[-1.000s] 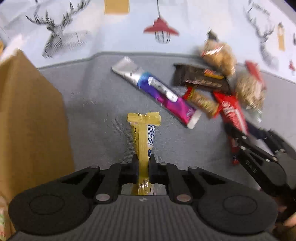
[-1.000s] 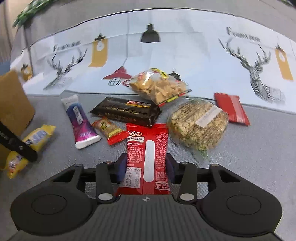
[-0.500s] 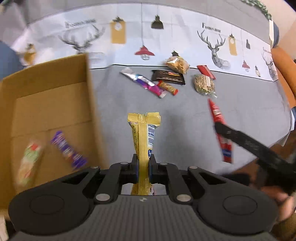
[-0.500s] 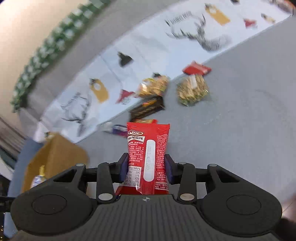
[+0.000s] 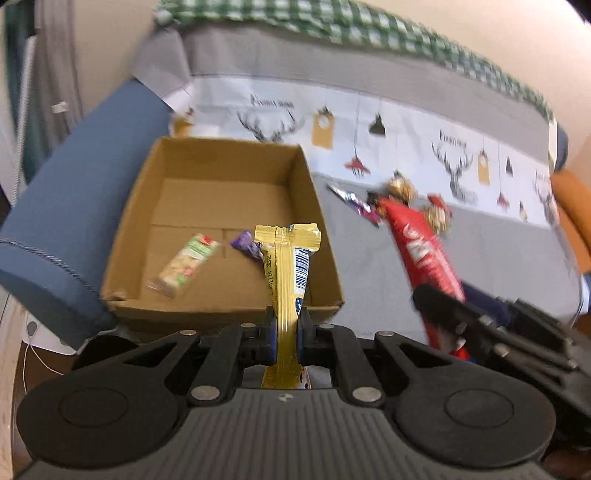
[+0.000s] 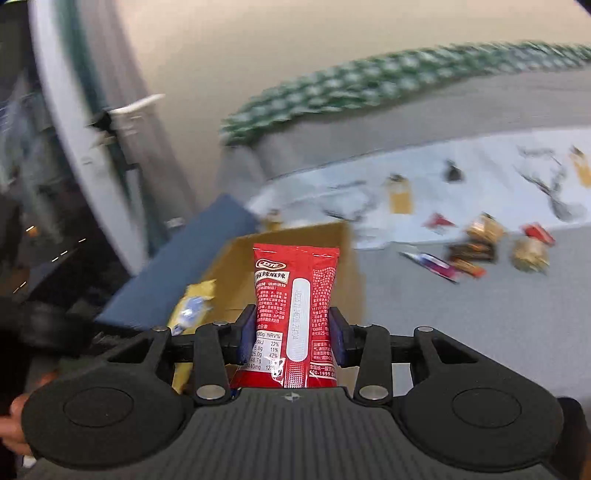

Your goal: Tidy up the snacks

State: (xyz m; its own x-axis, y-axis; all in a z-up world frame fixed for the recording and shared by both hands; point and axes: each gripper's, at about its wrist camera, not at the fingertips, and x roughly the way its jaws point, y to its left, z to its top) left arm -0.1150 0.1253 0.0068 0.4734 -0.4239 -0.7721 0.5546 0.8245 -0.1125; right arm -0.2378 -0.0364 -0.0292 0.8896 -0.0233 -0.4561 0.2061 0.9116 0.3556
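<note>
My left gripper (image 5: pixel 286 334) is shut on a yellow snack packet (image 5: pixel 288 258), held upright above the near wall of an open cardboard box (image 5: pixel 317 206). The box holds a green-and-red snack bar (image 5: pixel 183 264) and a purple packet (image 5: pixel 245 245). My right gripper (image 6: pixel 293 338) is shut on a red snack packet (image 6: pixel 295 284), held in the air near the box (image 6: pixel 343 240). The right gripper with the red packet (image 5: pixel 421 243) also shows at the right of the left wrist view. The yellow packet (image 6: pixel 192 302) shows at the left of the right wrist view.
Several loose snacks (image 6: pixel 476 243) lie on the grey sofa seat (image 6: pixel 480 325) by a deer-print cloth (image 5: pixel 406 140). A blue armrest (image 5: pixel 66 206) flanks the box on the left. A green checked cloth (image 5: pixel 332 22) runs along the sofa back.
Both grippers have risen and swung left from the snack pile to the box, each still holding its packet. The box interior has come fully into the left wrist view.
</note>
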